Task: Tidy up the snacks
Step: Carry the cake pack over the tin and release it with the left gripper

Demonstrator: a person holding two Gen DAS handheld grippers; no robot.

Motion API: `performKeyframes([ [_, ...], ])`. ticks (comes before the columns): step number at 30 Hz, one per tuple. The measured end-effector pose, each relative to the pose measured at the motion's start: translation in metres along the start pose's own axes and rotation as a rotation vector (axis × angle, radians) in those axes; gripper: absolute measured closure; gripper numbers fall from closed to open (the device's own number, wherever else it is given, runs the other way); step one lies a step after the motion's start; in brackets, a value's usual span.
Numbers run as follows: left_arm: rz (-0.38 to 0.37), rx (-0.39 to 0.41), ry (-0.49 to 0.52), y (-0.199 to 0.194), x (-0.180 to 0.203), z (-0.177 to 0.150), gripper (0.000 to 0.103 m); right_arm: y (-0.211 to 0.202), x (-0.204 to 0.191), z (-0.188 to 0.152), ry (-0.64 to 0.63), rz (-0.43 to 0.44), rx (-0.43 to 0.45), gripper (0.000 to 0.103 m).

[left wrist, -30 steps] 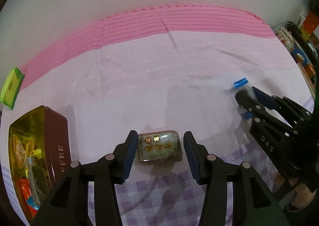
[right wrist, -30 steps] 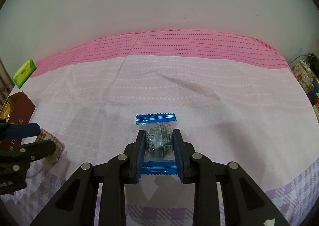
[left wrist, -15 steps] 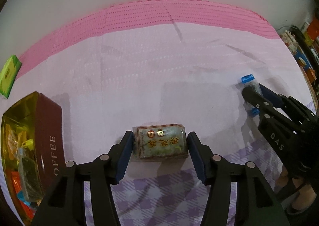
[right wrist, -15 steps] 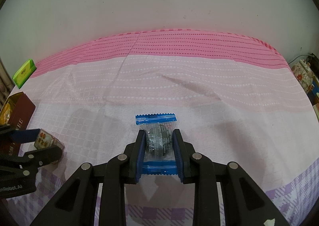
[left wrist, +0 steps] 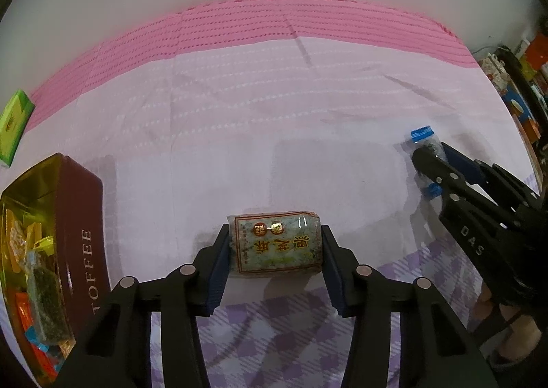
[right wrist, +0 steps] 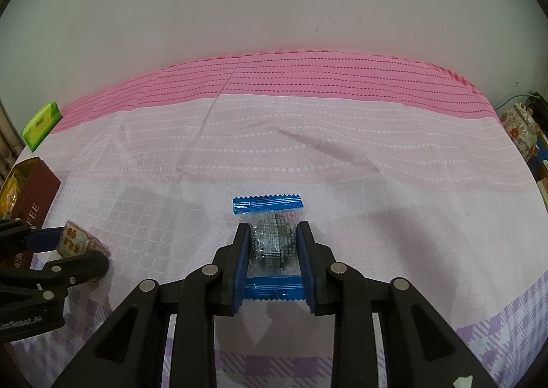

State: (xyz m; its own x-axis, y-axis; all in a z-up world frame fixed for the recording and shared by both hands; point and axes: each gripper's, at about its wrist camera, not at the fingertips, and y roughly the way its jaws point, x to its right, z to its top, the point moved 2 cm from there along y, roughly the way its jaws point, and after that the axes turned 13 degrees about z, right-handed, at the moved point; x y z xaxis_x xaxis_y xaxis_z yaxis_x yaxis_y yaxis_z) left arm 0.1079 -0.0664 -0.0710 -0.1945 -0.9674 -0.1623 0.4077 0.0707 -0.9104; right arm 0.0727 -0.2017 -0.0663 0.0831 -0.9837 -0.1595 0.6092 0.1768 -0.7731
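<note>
While the left gripper (left wrist: pixel 275 244) was closing on a green snack pack (left wrist: pixel 275 243), the toffee tin (left wrist: pixel 80 233) to its left held mixed wrapped snacks (left wrist: pixel 32 278); the right gripper (right wrist: pixel 273 243) clamped a blue-ended packet (right wrist: pixel 270 233).

Grippers: two, left gripper (left wrist: pixel 275 244), right gripper (right wrist: pixel 272 242)
Loose snack packets: two, green packet (left wrist: pixel 275 243), blue-ended packet (right wrist: pixel 270 237)
Tins: one toffee tin (left wrist: pixel 80 216)
Green boxes: one green box (left wrist: pixel 13 124)
Cloths: one pink cloth (right wrist: pixel 342 155)
</note>
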Motion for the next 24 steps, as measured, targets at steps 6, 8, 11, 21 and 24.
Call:
performKeyframes([
  [6, -0.004, 0.012, -0.005, -0.018, -0.005, -0.001, 0.054, 0.0, 0.0, 0.0, -0.001, -0.002, 0.0, 0.077],
  [8, -0.005, 0.018, -0.016, -0.027, -0.01, -0.002, 0.054, 0.0, 0.0, 0.0, -0.003, -0.003, -0.001, 0.077],
  [11, -0.003, 0.032, -0.03, -0.042, -0.021, -0.004, 0.054, 0.0, 0.0, 0.0, -0.006, -0.006, -0.002, 0.077],
  [21, 0.067, 0.067, -0.082, -0.07, -0.076, -0.006, 0.054, 0.001, -0.003, -0.001, -0.02, -0.022, -0.007, 0.076],
  [24, 0.104, 0.063, -0.112, -0.069, -0.1, -0.012, 0.054, 0.001, -0.004, 0.0, -0.024, -0.028, -0.009, 0.076],
])
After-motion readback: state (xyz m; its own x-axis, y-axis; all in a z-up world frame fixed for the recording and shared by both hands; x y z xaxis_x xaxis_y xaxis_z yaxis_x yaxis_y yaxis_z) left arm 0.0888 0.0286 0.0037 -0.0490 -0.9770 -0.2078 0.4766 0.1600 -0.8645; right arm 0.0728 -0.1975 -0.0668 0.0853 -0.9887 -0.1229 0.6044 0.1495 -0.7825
